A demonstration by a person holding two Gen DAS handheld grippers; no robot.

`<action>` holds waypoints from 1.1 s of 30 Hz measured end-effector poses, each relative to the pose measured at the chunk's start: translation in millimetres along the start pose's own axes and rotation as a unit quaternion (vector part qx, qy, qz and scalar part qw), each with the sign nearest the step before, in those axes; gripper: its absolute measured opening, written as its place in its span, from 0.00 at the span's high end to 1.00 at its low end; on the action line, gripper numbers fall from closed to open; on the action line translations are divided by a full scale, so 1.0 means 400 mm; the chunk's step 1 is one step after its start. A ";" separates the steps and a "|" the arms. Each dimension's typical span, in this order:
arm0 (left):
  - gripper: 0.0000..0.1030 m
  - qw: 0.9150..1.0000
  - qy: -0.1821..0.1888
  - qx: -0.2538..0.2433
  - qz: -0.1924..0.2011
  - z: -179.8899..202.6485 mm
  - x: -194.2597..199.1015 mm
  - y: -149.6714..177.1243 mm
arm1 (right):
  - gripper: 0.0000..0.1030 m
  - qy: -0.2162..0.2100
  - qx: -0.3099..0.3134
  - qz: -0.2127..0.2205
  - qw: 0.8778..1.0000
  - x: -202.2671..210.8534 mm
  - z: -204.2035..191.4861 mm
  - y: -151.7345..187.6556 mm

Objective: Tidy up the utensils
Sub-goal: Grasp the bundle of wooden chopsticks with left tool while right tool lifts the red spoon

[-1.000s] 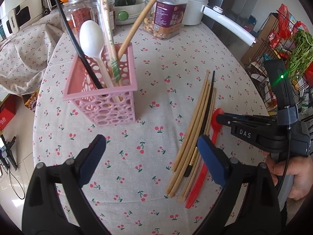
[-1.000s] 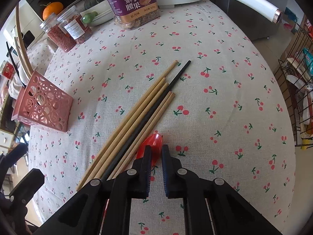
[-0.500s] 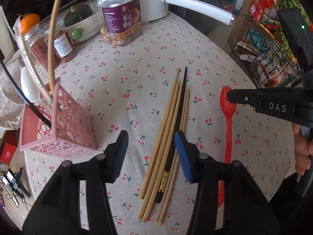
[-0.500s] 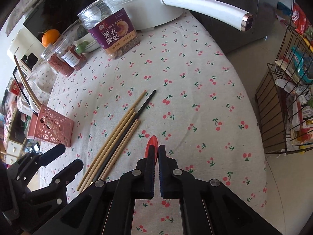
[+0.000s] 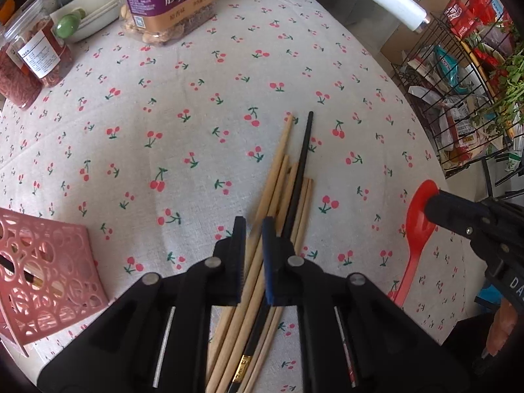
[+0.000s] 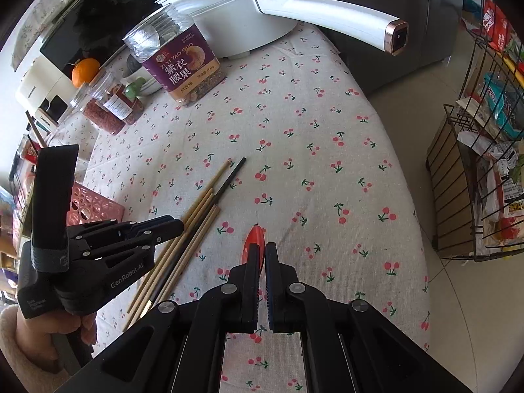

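Tablecloth (image 5: 196, 104) chopsticks (image 5: 278, 177) between left tongs (image 5: 252, 239) (clamped).

Desk (image 5: 229, 75) as I see it: round, under cherry-print cloth. On it I count a bundle of wooden chopsticks (image 5: 278, 177) with one black, a pink perforated plastic basket (image 5: 49, 278), a purple-labelled nut jar (image 6: 183, 65), and two clear jars of red berries (image 6: 108, 108).

Red spoon (image 5: 421, 226), black chopstick (image 5: 299, 177), pink basket (image 5: 42, 278), cherry-print white tablecloth (image 5: 163, 114)

Cherry-print tablecloth (image 6: 327, 124), wire rack (image 6: 475, 196) beside, pale tiled floor (image 6: 409, 104)
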State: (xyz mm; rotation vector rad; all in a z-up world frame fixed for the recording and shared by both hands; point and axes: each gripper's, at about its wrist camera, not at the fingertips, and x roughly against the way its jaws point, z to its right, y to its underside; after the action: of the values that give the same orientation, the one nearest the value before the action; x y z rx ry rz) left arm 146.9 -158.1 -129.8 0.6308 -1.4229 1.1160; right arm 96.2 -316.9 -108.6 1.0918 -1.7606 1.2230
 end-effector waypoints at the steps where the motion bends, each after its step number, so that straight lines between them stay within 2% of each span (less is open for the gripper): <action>1: 0.89 1.000 -0.004 -0.003 -0.001 0.002 -0.001 -0.002 | 0.97 0.000 0.000 0.000 1.000 0.001 0.001 0.000; 5: 0.89 1.000 -0.023 -0.014 -0.004 0.007 -0.003 -0.007 | 0.97 -0.002 -0.002 -0.001 1.000 0.001 0.004 0.001; 7: 0.89 0.999 -0.031 -0.024 -0.021 0.015 -0.020 -0.009 | 0.97 -0.004 -0.002 -0.001 1.000 0.002 0.002 0.001; 10: 0.89 0.998 -0.045 -0.030 -0.018 0.029 -0.024 -0.025 | 0.97 -0.003 0.001 -0.002 1.000 0.000 -0.004 0.002; 17: 0.90 0.999 -0.031 -0.002 -0.011 0.024 -0.032 -0.057 | 0.97 -0.003 0.007 0.005 1.000 0.007 -0.017 -0.002; 19: 0.91 0.999 -0.036 0.007 0.002 0.013 -0.019 -0.042 | 0.97 -0.005 0.011 0.014 1.000 0.021 -0.024 -0.003; 23: 0.91 0.999 -0.022 0.014 0.041 -0.014 0.050 0.007 | 0.97 -0.010 0.020 0.033 0.999 0.055 -0.042 -0.001; 29: 0.91 0.994 -0.010 0.002 0.107 -0.038 0.175 0.080 | 0.97 -0.020 0.047 0.069 0.996 0.121 -0.089 0.008; 33: 0.91 0.991 0.005 0.011 0.135 -0.053 0.228 0.124 | 0.96 -0.003 0.060 0.066 0.996 0.122 -0.101 0.007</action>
State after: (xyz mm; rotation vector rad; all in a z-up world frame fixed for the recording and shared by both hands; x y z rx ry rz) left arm 95.2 -99.3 -58.5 0.4552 -1.5201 1.3448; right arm 78.6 -289.3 -54.4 1.0604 -1.8076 1.4235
